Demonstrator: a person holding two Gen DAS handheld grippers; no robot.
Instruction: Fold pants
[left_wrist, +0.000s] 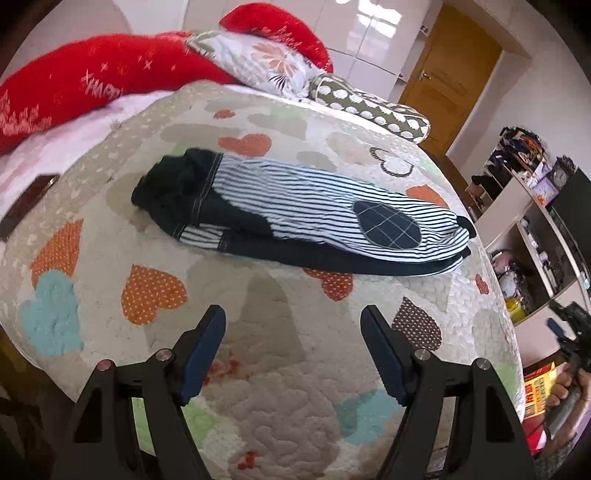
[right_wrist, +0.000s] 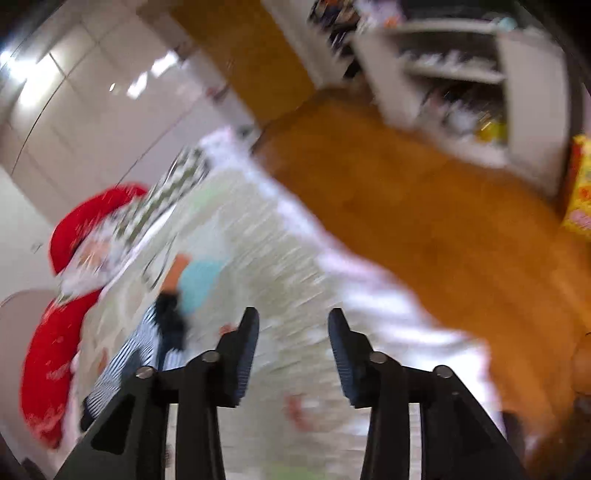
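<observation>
We see the pants (left_wrist: 295, 218) lying folded leg over leg on the bed (left_wrist: 258, 369), below the red pillow (left_wrist: 85, 81). Our left tongs (left_wrist: 293, 354) and right tongs (right_wrist: 293, 354) hang apart, empty, clear of the pants.

The left gripper (left_wrist: 293, 354) is black, with two angular arms; each carries a flat dark-blue pad on its inner face and two round silver screw heads, and triangular cut-outs open toward 6 o'clock. The right gripper (right_wrist: 293, 356) is the same build, its blue pads finely ribbed. At 3 o'clock of the left view, a hand (left_wrist: 565, 384) grips a black handle.
</observation>
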